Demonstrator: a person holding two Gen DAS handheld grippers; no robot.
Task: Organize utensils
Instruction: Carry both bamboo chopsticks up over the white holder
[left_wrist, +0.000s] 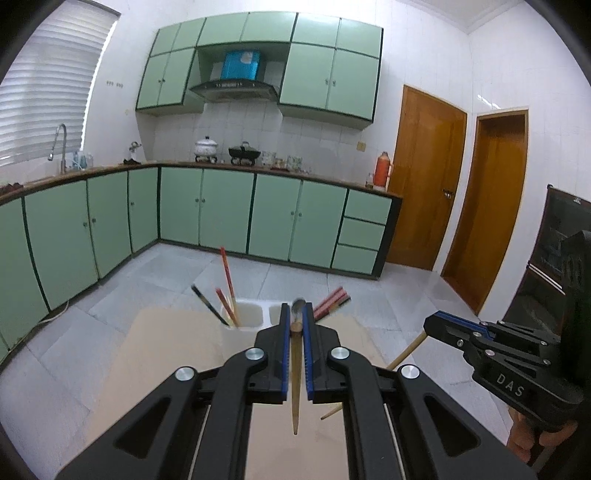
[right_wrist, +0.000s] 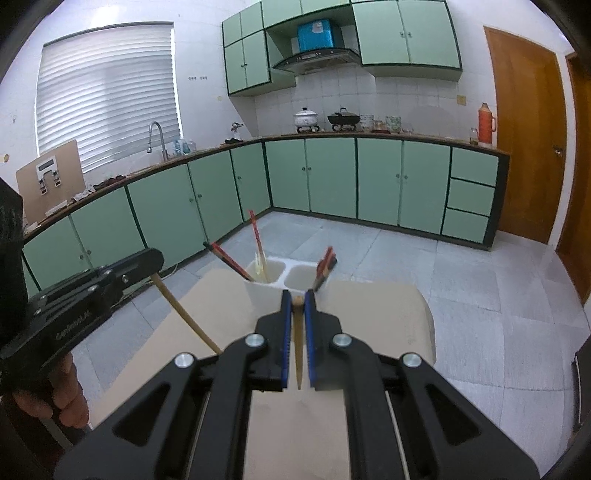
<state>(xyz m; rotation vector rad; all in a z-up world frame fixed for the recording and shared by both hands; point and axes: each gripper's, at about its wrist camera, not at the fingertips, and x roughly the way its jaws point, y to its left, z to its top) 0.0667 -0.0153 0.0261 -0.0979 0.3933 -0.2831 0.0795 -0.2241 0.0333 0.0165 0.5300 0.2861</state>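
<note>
My left gripper (left_wrist: 295, 314) is shut on a wooden-handled spoon (left_wrist: 295, 369); its metal bowl (left_wrist: 298, 307) pokes up past the fingertips. It is held above the table, just short of the white two-compartment holder (left_wrist: 258, 314). My right gripper (right_wrist: 297, 299) is shut on a wooden chopstick (right_wrist: 298, 354), also just short of the holder (right_wrist: 269, 284). The holder's left compartment has several red, black and pale chopsticks (left_wrist: 227, 288); red and black ones (left_wrist: 332, 301) lean from its right compartment. Each gripper shows in the other's view, the right gripper (left_wrist: 436, 325) and the left gripper (right_wrist: 147, 262).
The holder stands at the far edge of a beige table (right_wrist: 369, 314). Beyond it are grey floor tiles and green kitchen cabinets (left_wrist: 221, 210). Wooden doors (left_wrist: 424, 177) stand at the right. A dark appliance (left_wrist: 554, 258) is at the far right.
</note>
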